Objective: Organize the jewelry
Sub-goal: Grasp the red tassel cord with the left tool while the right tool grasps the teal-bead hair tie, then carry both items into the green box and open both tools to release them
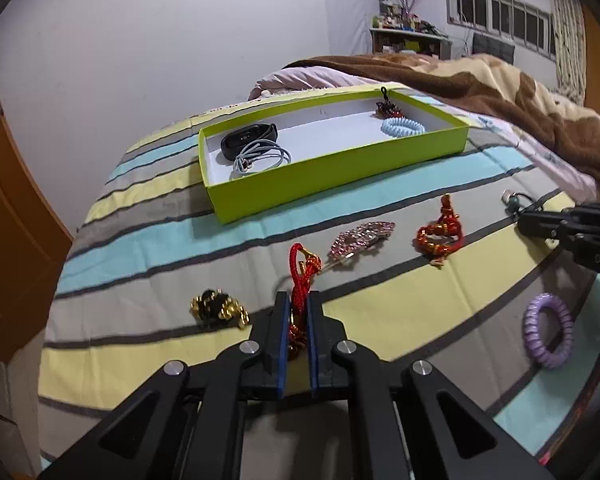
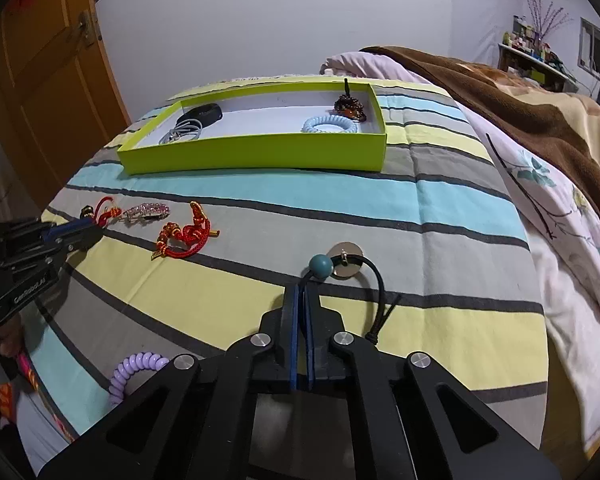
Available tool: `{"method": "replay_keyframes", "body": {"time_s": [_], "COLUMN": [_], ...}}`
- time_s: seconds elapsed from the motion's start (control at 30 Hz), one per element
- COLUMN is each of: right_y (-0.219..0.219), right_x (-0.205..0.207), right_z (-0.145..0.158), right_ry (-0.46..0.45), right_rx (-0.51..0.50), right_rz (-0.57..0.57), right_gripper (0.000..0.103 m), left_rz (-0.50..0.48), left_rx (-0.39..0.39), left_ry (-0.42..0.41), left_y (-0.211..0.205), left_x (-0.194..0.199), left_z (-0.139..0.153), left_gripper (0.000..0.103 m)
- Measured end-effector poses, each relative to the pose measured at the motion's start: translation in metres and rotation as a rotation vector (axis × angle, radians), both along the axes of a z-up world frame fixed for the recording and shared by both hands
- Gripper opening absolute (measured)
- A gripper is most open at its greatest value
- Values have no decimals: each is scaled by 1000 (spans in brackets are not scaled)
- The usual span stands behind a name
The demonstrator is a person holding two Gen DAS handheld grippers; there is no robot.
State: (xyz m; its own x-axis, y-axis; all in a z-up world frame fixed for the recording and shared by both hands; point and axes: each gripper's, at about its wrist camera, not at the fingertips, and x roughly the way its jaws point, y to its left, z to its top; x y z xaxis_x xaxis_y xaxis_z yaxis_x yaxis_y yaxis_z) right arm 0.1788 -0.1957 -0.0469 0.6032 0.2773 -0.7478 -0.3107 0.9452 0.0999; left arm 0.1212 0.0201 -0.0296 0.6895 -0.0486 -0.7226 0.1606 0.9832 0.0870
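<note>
Our left hand-held gripper (image 1: 298,312) has its blue-padded jaws clamped on a red cord charm (image 1: 300,276), whose loop rises just ahead of the fingertips while gold bits of it show low between the pads. Just off that gripper's left side lies a gold and black hair clip (image 1: 219,307) on the striped bed sheet (image 1: 380,300); ahead and slightly to its right we see a pink rhinestone clip (image 1: 358,236), then a red and gold knotted bracelet (image 1: 440,236) further right. A purple spiral hair tie (image 1: 548,330) rests well off to its right. Far ahead of it sits the lime green box (image 1: 340,168), holding a black fitness band (image 1: 250,138) and a grey coiled cord (image 1: 262,156) at its left end, and a light blue spiral hair tie (image 1: 403,126) with a dark beaded piece (image 1: 388,109) at its right end. Our right hand-held gripper (image 2: 302,296) has its jaws together, pinching the black cord (image 2: 374,280) of a necklace; the teal bead (image 2: 321,267) and a round silver pendant (image 2: 346,266) lie just beyond its fingertips. On the left gripper's body, seen from the right wrist, we read part of a white mark, something like "GenRobot"; from the left wrist, the right gripper shows only the letters "OAS", too cut off to make out.
</note>
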Motion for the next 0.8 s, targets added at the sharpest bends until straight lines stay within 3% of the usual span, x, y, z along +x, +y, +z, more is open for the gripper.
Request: {"method": "replay_keyframes", "body": {"time_s": [0.37,0.8], "right_y": [-12,-9], "right_x": [-20,-35], "right_z": [24,51], "right_ry": [-82,-149], "right_rx": [88,120], "right_rz": [-9,16], "right_gripper": [1,2], "left_rz": [51,78], "left_rx": [-168,-216], "left_ry": [-87,-143], "left_y": [0,-1], "left_x": [-36,-40], "left_z": [20,43], "left_gripper": [8,8]}}
